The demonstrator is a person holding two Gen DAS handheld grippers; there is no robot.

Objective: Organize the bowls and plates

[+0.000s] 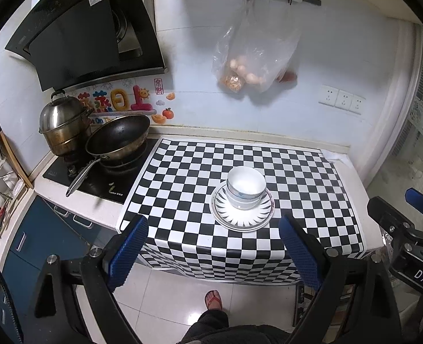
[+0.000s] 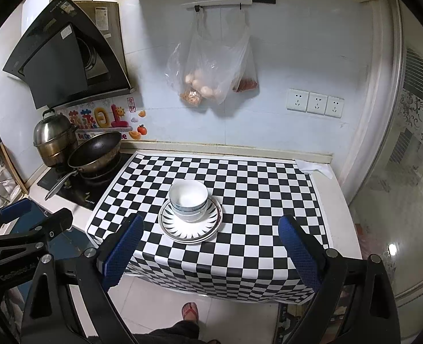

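With both tools, left (image 1: 213,250) and right (image 2: 210,250), agape and empty, we judge the bowls (image 2: 188,199) already nested on the plates (image 2: 190,229); we should back off the desk (image 2: 268,183) gently.

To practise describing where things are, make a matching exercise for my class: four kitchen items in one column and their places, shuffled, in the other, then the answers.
Items
1. stacked bowls
2. frying pan
3. plastic bag
4. steel steamer pot

Places
A. hanging from a wall rail
B. at the back of the stove, behind another pan
C. on the patterned plates on the checkered cloth
D. on the stove, handle pointing toward the camera

Pairs: 1-C, 2-D, 3-A, 4-B
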